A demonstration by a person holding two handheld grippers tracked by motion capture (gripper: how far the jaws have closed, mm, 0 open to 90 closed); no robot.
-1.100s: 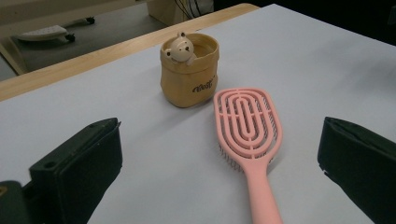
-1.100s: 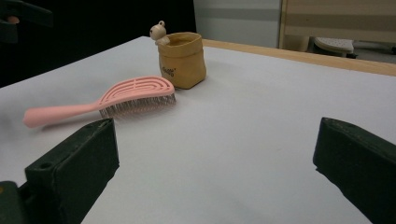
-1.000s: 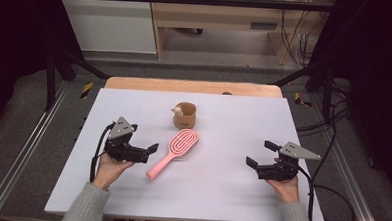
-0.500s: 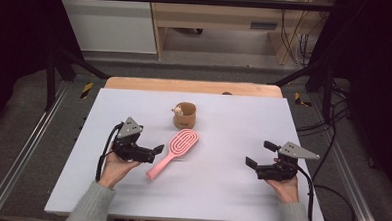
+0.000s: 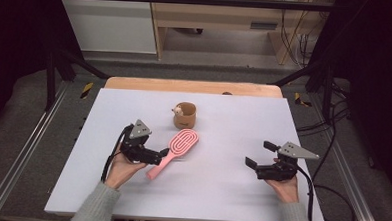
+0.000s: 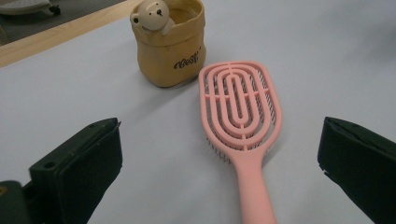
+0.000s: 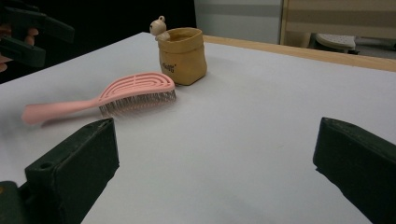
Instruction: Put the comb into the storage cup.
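Both grippers gape, nothing held.
Left gripper [image 5: 163,153]: brush [image 6: 241,116] handle sits between jaws, right of centre; centre, then clamp.

The pink hairbrush [image 5: 175,148] lies bristles-down (oval slotted head) just beside the tan pouch [image 5: 185,116].

Text: dark script lettering printed on pouch [image 6: 169,51] front | wording not legible | location: just beside hairbrush [image 6: 240,121] head
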